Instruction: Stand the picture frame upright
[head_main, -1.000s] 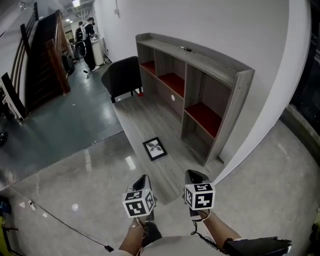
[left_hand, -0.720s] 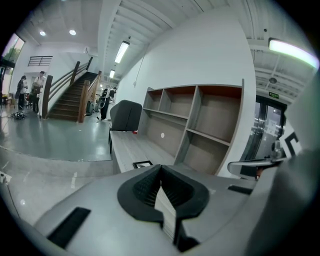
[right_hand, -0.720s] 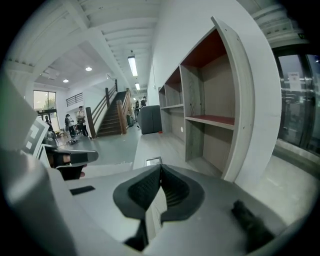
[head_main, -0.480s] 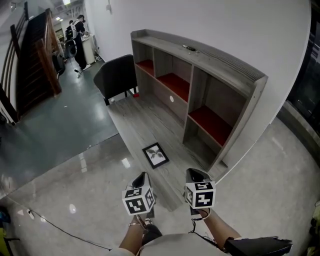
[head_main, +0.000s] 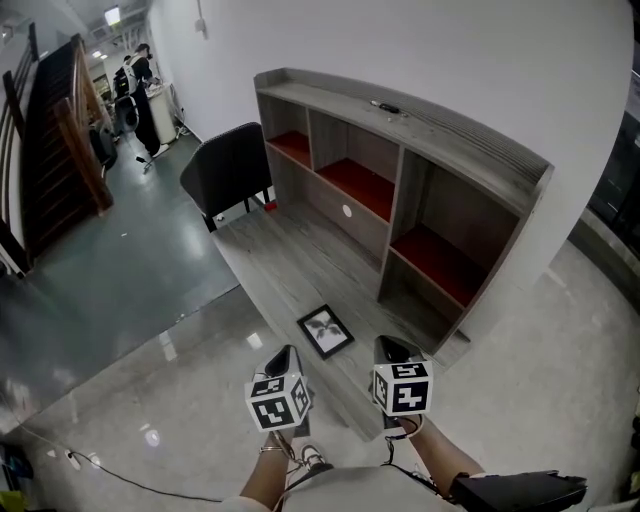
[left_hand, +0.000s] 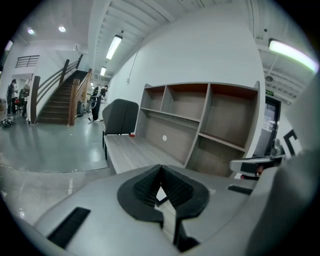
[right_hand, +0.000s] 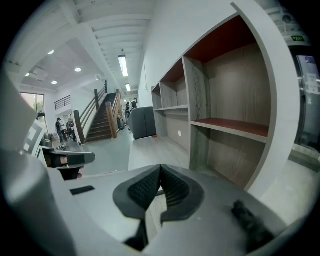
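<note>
A small black picture frame (head_main: 325, 331) with a white leaf print lies flat on the grey wood floor strip in front of the shelf unit (head_main: 400, 190). Both grippers are held low near my body, short of the frame. In the head view my left gripper (head_main: 283, 356) is left of and nearer than the frame, jaws shut and empty. My right gripper (head_main: 389, 349) is to the frame's right, also shut with nothing in it. A sliver of the frame (left_hand: 159, 194) shows past the left gripper's closed jaws in the left gripper view.
A grey shelf unit with red-lined compartments stands against the white wall. A dark chair (head_main: 228, 170) is at the far end of the wood strip. A staircase (head_main: 55, 140) and people (head_main: 140, 85) are far off at the left. A black cable (head_main: 120, 480) runs over the glossy floor.
The view has shifted forward and to the right: the frame and shelf now sit closer and lower in the head view. Both grippers keep their pose, shut.
</note>
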